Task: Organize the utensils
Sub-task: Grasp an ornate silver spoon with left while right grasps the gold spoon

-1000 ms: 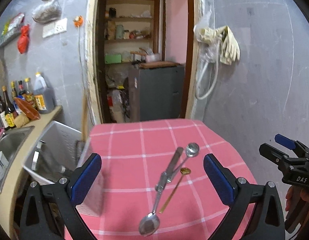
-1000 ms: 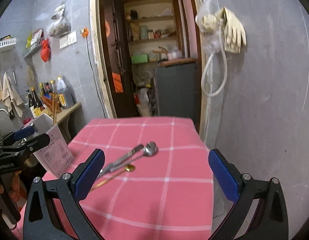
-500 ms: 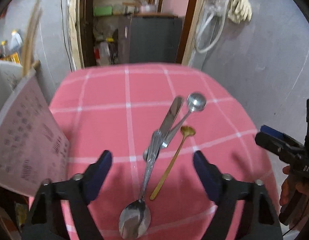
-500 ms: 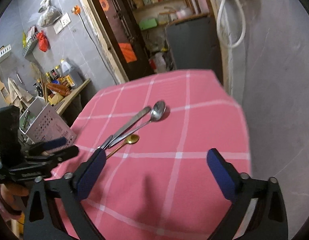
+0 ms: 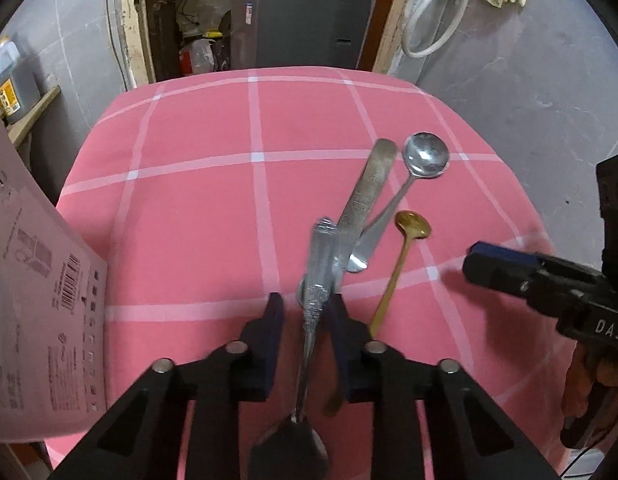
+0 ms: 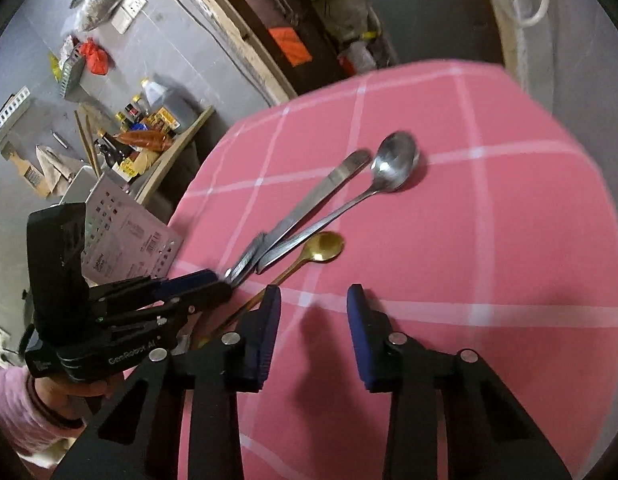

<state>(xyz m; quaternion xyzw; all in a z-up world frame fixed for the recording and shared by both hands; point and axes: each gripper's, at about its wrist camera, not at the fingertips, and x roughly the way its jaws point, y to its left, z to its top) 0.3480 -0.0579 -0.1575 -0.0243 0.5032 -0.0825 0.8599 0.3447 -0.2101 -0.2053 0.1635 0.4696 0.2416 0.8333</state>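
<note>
Left tongs had narrowed from wide open a second earlier and now straddled the ribbed handle of the nearest spoon; whether the pads actually pinched it could not be told. Right tongs hovered half closed and empty over the pink-clothed bench. Beyond lay the knife, round spoon and gold spoon, untouched. Judged: first pickup starting; sorting barely begun.

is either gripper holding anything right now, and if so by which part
The left gripper has its jaws around the handle of the big spoon, narrowed but with small gaps, so a firm hold cannot be told. The right gripper is open and holds nothing.
</note>
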